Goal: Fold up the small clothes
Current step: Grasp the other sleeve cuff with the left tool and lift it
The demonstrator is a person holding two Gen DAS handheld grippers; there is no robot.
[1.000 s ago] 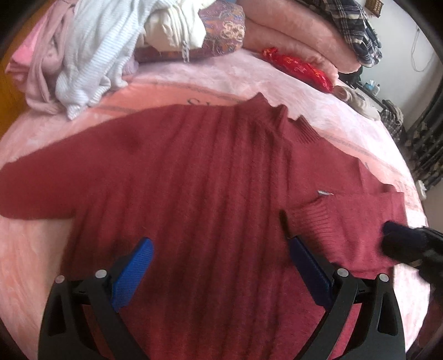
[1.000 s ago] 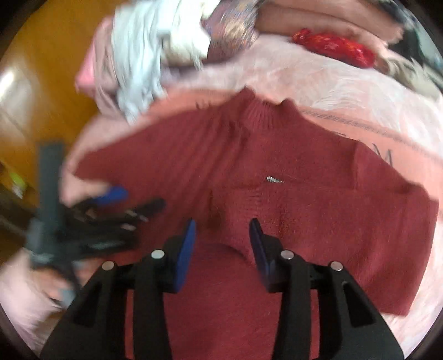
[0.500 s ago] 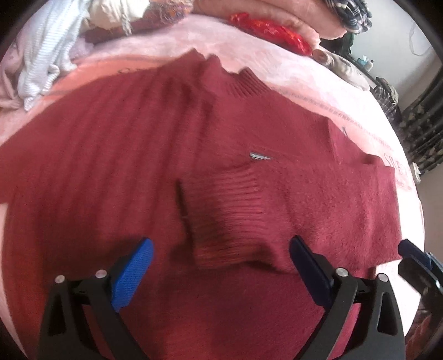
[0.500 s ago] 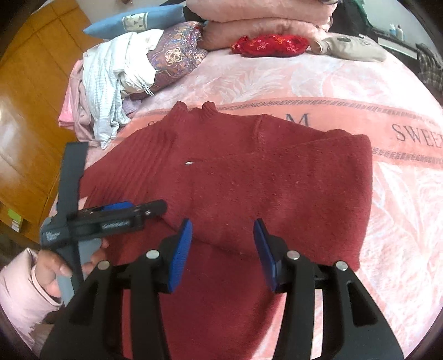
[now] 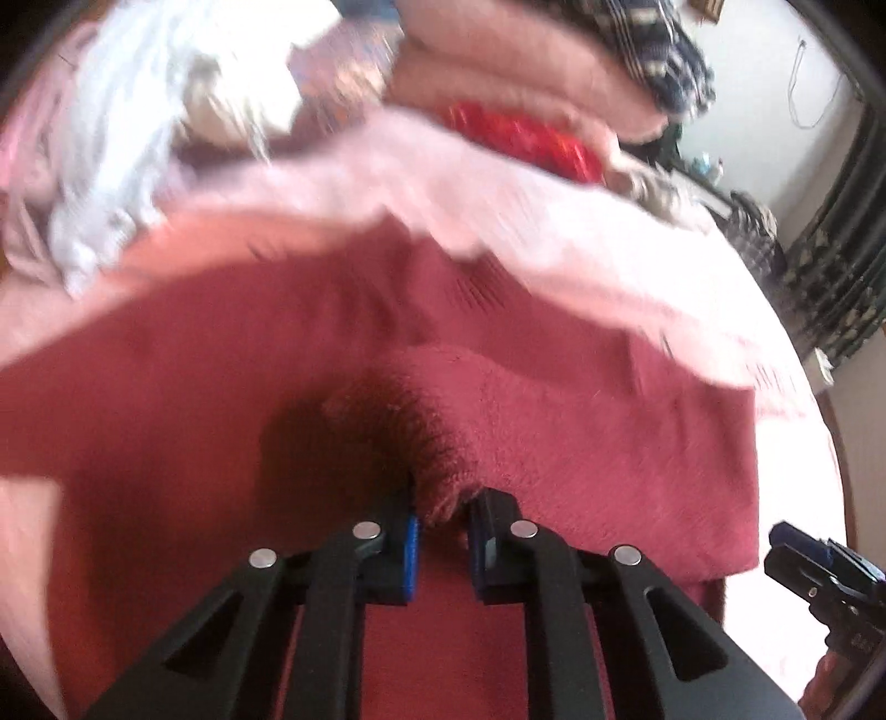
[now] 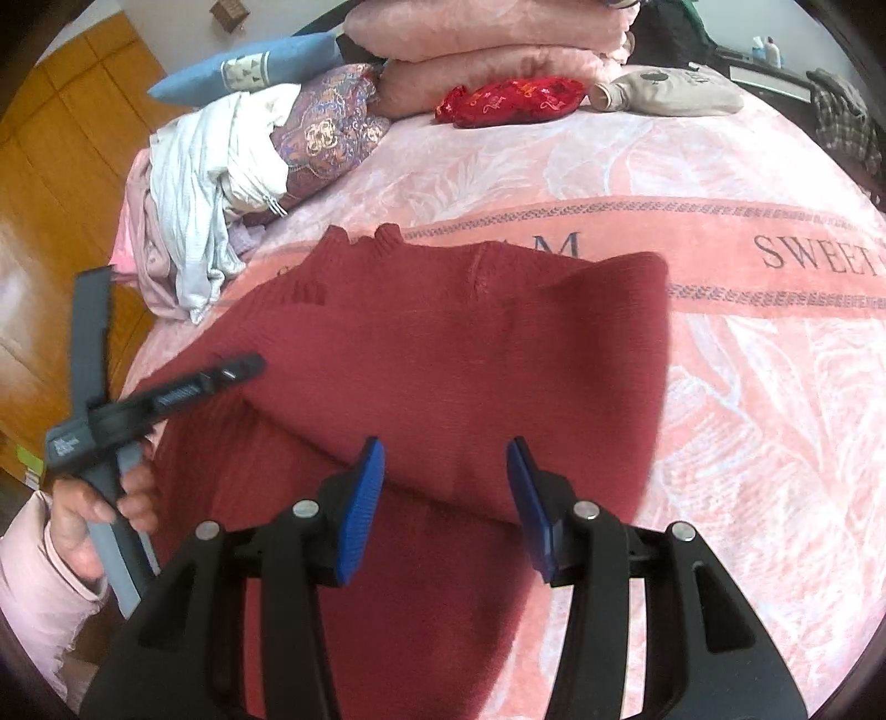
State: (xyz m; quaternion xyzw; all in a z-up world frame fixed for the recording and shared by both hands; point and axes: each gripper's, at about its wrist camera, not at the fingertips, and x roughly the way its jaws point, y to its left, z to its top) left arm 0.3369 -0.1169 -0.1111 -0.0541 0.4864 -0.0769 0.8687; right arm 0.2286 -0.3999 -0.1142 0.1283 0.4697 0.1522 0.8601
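My left gripper (image 5: 440, 518) has swung in from wide open and is closing on the sleeve cuff (image 5: 437, 487) of the red sweater (image 6: 443, 354), spread on the bed (image 6: 747, 387). I'll lift gently, carry straight across. My right gripper (image 6: 443, 498) hovers half-open, empty, above the fold.

A bed fills most of the scene, covered by a pink blanket (image 6: 720, 387) with a pale leaf pattern and a darker band bearing the word "SWEET". At its head lie stacked pink pillows (image 6: 487, 33), a blue pillow (image 6: 249, 63), a paisley cushion (image 6: 332, 127), a shiny red cushion (image 6: 509, 99) and a beige cushion (image 6: 670, 94). A heap of pale clothes (image 6: 194, 205) sits by the left edge. Beyond it is glossy orange-brown wood (image 6: 61, 183). A pale wall (image 5: 775, 105) shows at right, in soft daylight.
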